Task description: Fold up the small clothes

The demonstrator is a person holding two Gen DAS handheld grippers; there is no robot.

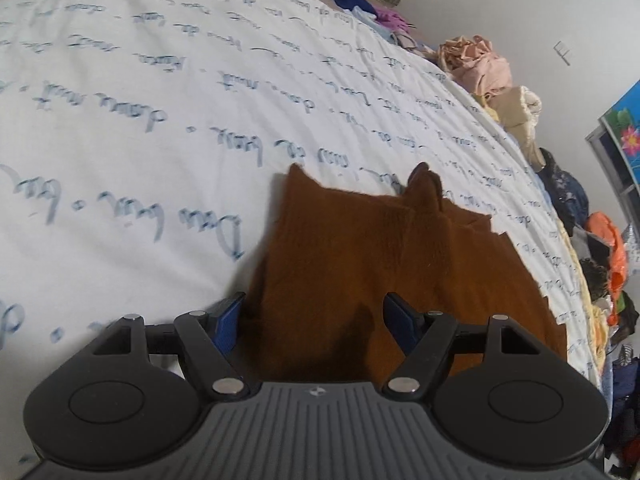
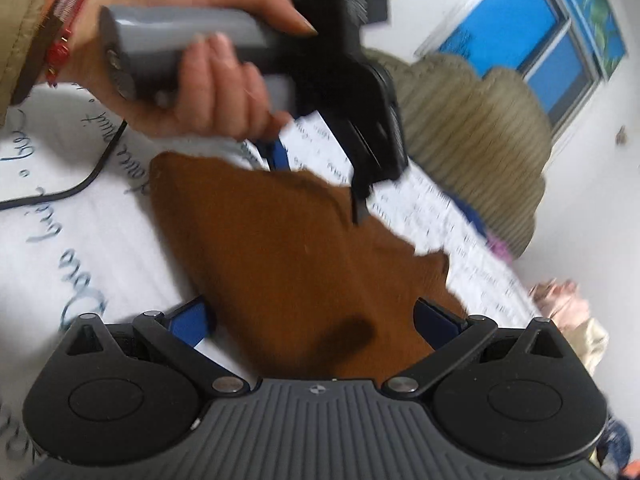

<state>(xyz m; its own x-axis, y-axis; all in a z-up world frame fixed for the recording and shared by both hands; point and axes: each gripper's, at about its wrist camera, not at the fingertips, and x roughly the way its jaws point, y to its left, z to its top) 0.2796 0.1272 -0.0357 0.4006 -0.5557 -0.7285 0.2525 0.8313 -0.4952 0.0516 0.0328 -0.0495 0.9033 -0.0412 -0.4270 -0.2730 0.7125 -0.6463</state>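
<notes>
Lying on printed bedsheet point(image 1: 160, 100): brown garment point(image 1: 380, 260); clothes pile point(image 1: 480, 68) along edge.

A brown knitted garment point(image 1: 360, 264) lies on a white bedsheet printed with blue script point(image 1: 160, 100), its near part between the spread blue-padded fingers point(image 1: 230, 320) of the left gripper point(image 1: 316, 320), which do not press on it. Along the bed's far right edge sits a row of crumpled clothes point(image 1: 480, 68), peach and cream nearest the wall, orange and dark pieces further right.
</notes>
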